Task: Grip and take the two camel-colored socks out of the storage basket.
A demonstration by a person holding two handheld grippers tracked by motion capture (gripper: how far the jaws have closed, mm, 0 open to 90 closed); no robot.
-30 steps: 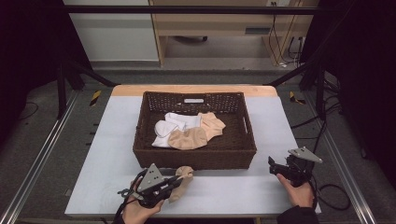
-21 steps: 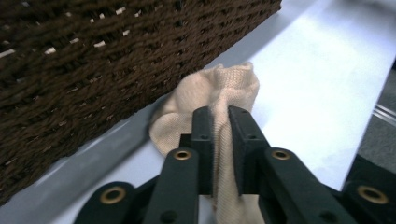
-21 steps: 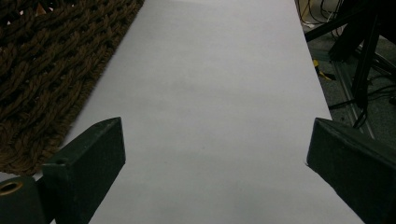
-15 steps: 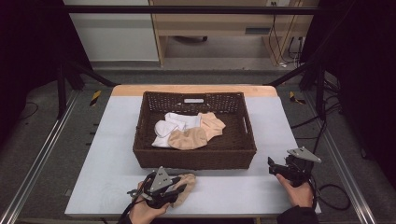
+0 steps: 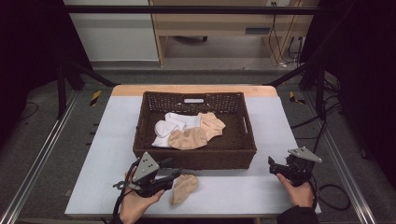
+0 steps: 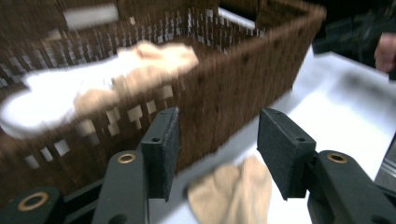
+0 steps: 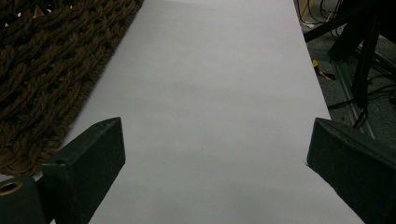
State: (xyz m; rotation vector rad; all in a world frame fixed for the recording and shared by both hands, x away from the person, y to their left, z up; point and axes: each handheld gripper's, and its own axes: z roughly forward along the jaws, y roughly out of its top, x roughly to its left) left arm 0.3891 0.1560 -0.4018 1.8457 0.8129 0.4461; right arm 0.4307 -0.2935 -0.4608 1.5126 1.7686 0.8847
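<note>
**Beige sock lies loose at the left gripper's jaws**

A beige sock (image 5: 183,187) is seen flat on the table (image 5: 243,191), in front of the brown wicker basket (image 5: 233,156), just at 3 o'clock of the left gripper (image 5: 172,173). In the left gripper view the jaws are spread apart with nothing gripped; the sock (image 6: 236,192) lies below the gap, its near end cut off at the bottom edge. White and beige socks (image 5: 189,130) are piled inside the basket, heavily blurred in that view. At 3 o'clock of the basket, the right gripper (image 5: 275,166) is held wide open and empty over bare table (image 7: 210,102).
</note>
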